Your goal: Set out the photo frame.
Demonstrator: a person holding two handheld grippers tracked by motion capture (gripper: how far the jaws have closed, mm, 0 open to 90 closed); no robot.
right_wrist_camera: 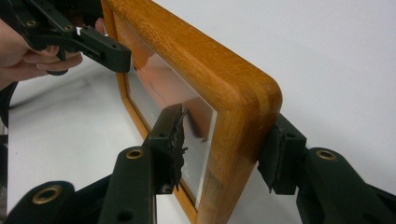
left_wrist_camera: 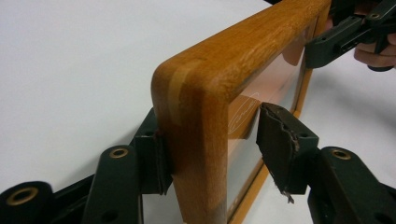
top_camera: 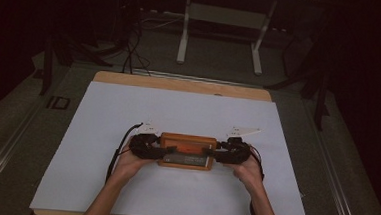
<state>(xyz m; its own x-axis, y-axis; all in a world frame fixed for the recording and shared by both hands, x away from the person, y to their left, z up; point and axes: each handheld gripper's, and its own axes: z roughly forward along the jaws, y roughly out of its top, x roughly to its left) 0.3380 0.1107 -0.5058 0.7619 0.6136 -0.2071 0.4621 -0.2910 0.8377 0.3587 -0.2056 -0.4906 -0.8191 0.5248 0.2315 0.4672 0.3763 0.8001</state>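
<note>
Now my left tool (left_wrist_camera: 212,144) straddles one short end of the rectangular orange-brown wooden picture frame (left_wrist_camera: 219,70): one jaw presses the wood, the other stands just off the glass. My right tool (right_wrist_camera: 224,149) straddles the opposite end likewise. Between them the frame sits near the middle of the white-covered desk (top_camera: 188,107), toward my edge.

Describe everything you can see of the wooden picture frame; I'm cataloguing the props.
The wooden picture frame is a rectangle of orange-brown varnished wood with rounded corners, holding a glossy pane over an orange and grey insert. It sits mid-table over the white table cover, long side across, tilted up. The left gripper straddles one short side, one jaw against the outer wood, the other close to the pane. The right gripper straddles the opposite side likewise.
</note>
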